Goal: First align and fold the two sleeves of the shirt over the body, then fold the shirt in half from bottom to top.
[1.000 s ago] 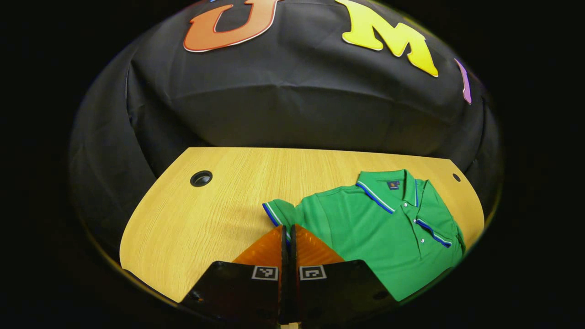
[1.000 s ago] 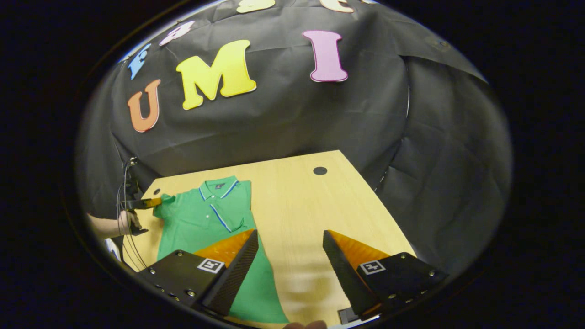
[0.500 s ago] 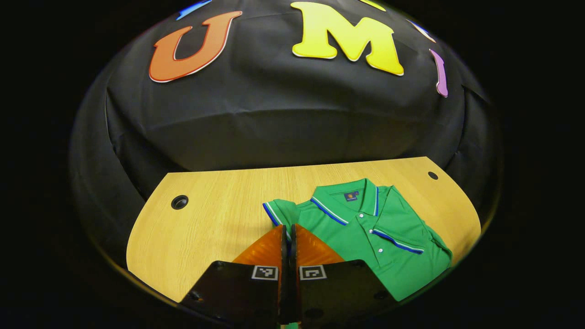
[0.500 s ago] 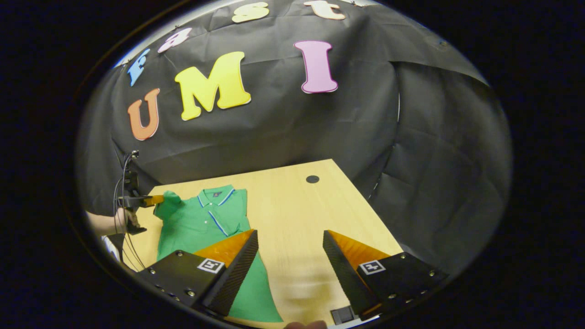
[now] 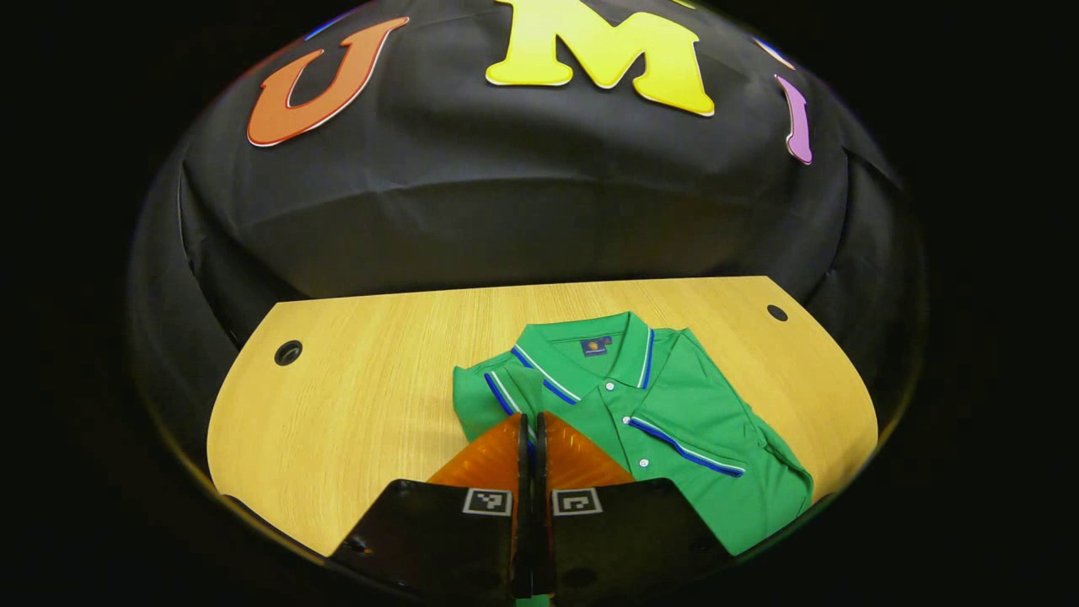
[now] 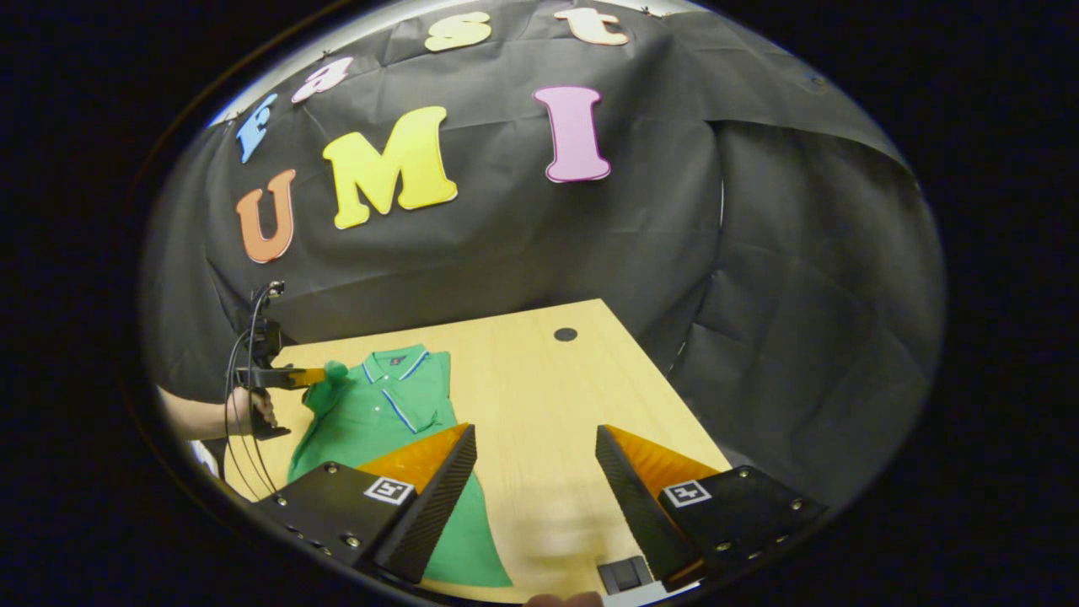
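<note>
On the counter (image 5: 354, 413) lies the green shirt (image 5: 691, 430). My left hand-held gripper (image 5: 529, 434) pinches its sleeve (image 5: 485, 396); I should lay the cuff flat across the chest. My right hand-held gripper (image 6: 533, 459) hangs spread.

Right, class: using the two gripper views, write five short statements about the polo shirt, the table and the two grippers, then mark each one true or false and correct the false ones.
1. The green polo shirt lies on a wooden table. True.
2. The left gripper has its jaws wide open. False: they are shut on the shirt's left sleeve.
3. The right gripper is open and holds nothing. True.
4. The shirt's collar is trimmed in red. False: the trim is blue and white.
5. The shirt is already folded in half from bottom to top. False: its body still lies at full length.
</note>
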The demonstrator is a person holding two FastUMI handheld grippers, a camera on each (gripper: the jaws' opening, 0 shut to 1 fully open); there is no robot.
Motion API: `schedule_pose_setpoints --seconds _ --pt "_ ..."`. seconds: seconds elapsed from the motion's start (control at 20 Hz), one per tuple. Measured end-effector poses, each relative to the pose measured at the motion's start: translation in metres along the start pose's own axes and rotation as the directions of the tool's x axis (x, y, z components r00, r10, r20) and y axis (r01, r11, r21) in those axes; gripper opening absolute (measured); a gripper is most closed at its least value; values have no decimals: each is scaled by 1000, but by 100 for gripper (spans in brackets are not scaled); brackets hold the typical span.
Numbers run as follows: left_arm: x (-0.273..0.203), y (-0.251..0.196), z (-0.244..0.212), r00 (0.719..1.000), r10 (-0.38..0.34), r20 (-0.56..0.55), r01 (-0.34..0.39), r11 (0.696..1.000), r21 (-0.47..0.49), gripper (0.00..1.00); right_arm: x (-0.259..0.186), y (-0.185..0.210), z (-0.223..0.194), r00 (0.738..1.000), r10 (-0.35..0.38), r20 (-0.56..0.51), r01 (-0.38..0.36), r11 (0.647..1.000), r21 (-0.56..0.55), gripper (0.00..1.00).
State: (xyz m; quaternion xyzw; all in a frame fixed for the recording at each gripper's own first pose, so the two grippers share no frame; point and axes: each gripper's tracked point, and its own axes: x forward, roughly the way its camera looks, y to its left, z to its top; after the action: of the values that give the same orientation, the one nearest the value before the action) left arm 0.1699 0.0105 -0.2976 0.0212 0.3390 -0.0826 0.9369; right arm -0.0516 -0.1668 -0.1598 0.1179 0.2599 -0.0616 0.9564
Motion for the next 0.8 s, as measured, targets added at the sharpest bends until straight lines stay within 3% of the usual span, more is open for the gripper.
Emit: schedule_pose_setpoints --seconds 0.2,0.4,0.55,0.6,0.65,0.8 --pt "-8 -24 -10 997 -71 -20 71 997 19 9 0 9 -3 1000 19 -4 -19 1000 -4 92" --pt "-19 -37 -13 994 -109 -3 109 993 46 26 -1 22 -4 999 50 0 -49 998 -39 92" --pt "-23 -39 -21 995 -103 -6 103 992 65 85 -2 33 -4 998 70 -2 -70 995 -68 92" --pt "-26 -36 -21 996 -93 -2 93 994 64 100 -2 37 -4 997 80 -1 -80 993 -82 90" --pt "-29 -34 -21 997 -79 3 79 995 58 92 -2 43 -3 995 100 -2 -100 990 -96 92" --pt "-47 -29 -24 998 -66 20 65 997 39 97 2 64 -8 989 148 -22 -149 975 -164 92"
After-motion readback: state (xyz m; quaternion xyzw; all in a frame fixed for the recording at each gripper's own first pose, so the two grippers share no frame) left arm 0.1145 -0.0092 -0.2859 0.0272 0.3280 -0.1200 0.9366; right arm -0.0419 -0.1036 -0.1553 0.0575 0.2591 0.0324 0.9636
